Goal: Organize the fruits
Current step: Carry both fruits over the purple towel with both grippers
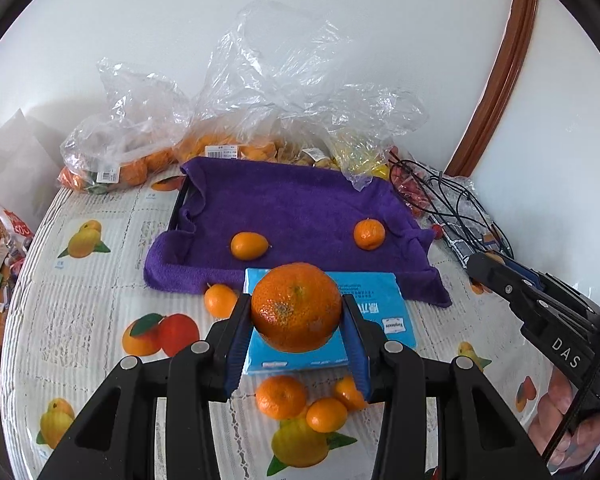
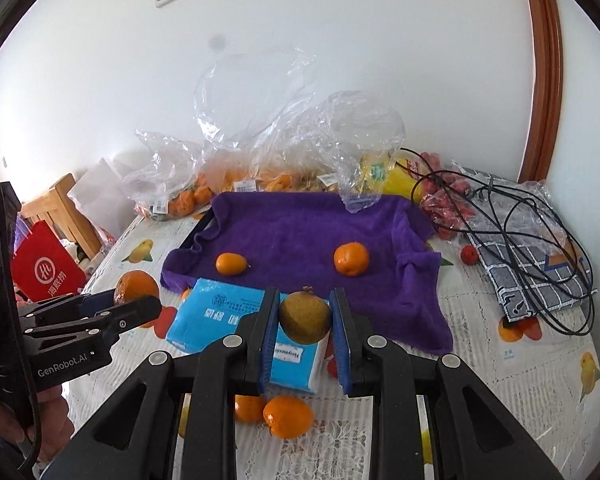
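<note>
We're early: only two fruits sit on the purple towel (image 1: 300, 208), left claw (image 1: 296, 312) grips a mandarin (image 1: 296, 306), right claw (image 2: 305, 316) clamps a brownish-green fruit (image 2: 305, 318), both just short of it, loose fruit (image 1: 281, 396) remains nearer on the counter (image 1: 100, 280).

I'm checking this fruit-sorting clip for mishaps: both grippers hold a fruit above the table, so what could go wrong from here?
The large orange is pinched only at its sides by the left gripper and could slip out. Either fruit may roll off the rumpled purple towel. The brownish fruit in the right gripper could bruise.
</note>
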The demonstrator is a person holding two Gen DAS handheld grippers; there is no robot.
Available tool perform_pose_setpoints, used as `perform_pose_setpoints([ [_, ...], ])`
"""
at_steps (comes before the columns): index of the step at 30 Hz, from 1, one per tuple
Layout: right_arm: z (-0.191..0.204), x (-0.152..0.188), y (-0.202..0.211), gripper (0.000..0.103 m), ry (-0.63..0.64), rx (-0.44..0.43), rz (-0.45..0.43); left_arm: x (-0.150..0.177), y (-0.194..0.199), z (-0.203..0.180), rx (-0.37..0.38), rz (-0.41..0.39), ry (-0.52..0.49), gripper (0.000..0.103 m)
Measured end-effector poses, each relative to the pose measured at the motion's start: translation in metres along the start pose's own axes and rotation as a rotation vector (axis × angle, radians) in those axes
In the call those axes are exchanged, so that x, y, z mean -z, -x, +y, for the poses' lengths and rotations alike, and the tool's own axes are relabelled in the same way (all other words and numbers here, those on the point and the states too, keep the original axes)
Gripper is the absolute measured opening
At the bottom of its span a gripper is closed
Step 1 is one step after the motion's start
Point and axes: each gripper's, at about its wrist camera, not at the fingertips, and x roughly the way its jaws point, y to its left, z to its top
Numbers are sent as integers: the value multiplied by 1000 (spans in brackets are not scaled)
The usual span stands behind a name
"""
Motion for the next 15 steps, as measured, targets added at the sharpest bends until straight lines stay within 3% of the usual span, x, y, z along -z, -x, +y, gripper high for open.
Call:
perform_pose_setpoints([
  [15,-9,-19,-26,25,-32,31,10,-24,-26,4,38,14,-4,41],
])
